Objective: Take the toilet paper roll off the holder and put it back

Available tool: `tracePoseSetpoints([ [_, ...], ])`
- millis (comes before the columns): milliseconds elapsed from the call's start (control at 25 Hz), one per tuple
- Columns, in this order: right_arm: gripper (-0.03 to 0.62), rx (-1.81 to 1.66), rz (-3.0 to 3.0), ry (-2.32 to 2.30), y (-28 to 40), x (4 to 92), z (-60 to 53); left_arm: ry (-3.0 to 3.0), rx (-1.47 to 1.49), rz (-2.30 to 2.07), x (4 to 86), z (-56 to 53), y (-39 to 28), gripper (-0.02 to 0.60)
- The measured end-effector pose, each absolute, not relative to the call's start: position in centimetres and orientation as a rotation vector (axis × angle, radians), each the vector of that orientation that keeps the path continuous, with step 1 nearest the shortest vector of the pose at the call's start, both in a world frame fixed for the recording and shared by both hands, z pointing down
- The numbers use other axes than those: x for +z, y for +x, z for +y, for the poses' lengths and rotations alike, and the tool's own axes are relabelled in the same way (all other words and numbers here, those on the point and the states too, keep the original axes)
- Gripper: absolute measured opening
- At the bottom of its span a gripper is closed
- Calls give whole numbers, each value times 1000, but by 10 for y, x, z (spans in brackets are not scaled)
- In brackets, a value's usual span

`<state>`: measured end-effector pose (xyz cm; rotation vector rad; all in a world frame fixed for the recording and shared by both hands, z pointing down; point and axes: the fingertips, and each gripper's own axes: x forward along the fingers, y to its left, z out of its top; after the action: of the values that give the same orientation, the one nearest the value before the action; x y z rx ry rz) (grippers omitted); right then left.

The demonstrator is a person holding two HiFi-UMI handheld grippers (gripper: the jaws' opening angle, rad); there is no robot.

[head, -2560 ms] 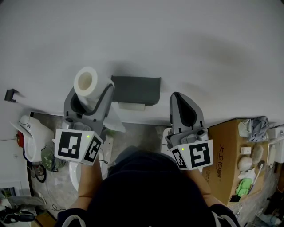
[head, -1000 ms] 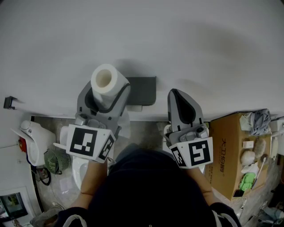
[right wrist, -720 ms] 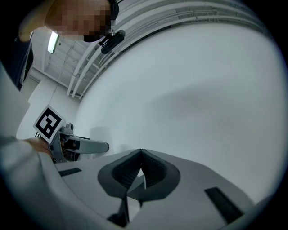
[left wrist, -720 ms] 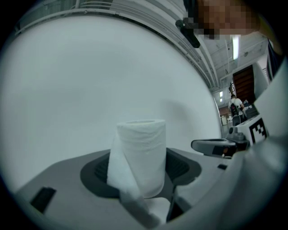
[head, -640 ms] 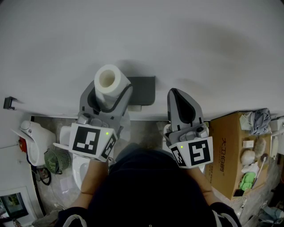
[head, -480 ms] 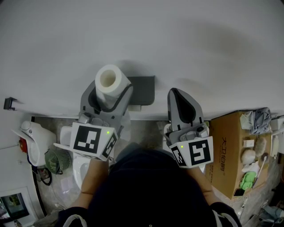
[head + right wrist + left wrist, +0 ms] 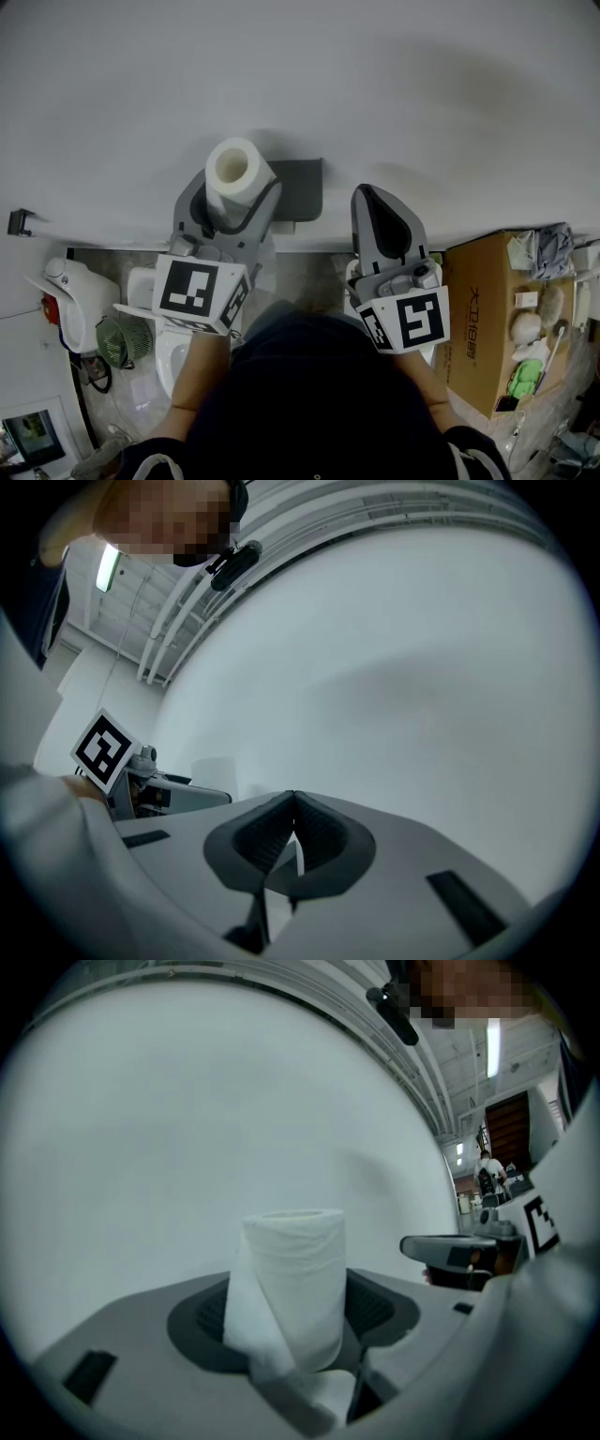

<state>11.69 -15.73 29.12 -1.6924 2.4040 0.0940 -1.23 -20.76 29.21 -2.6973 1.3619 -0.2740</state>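
Observation:
In the head view my left gripper (image 7: pixel 232 189) is shut on a white toilet paper roll (image 7: pixel 234 169), which stands upright with its core hole facing up. The roll sits just left of the dark grey holder (image 7: pixel 300 187) on the white wall and overlaps its left edge. The left gripper view shows the roll (image 7: pixel 292 1279) squeezed between the grey pads, a loose flap of paper hanging in front. My right gripper (image 7: pixel 367 199) is shut on nothing, to the right of the holder. In the right gripper view its tips (image 7: pixel 293 801) meet before the bare wall.
A white toilet (image 7: pixel 169 352) stands below the left gripper. A cardboard box (image 7: pixel 483 323) with small items beside it is at the right. At the left are a white device (image 7: pixel 66 281), a small green fan (image 7: pixel 108 342) and a wall hook (image 7: pixel 19 222).
My left gripper has carried the roll to the right, from clear of the holder to right beside it. The right gripper has stayed put.

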Motion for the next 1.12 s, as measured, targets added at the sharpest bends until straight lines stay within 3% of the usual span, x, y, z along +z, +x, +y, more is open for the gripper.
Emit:
tracePoseSetpoints([
  [1120,15,88,2401,-1691,118,292,-159,-2638,-477,1346,308,-211,-6,297],
])
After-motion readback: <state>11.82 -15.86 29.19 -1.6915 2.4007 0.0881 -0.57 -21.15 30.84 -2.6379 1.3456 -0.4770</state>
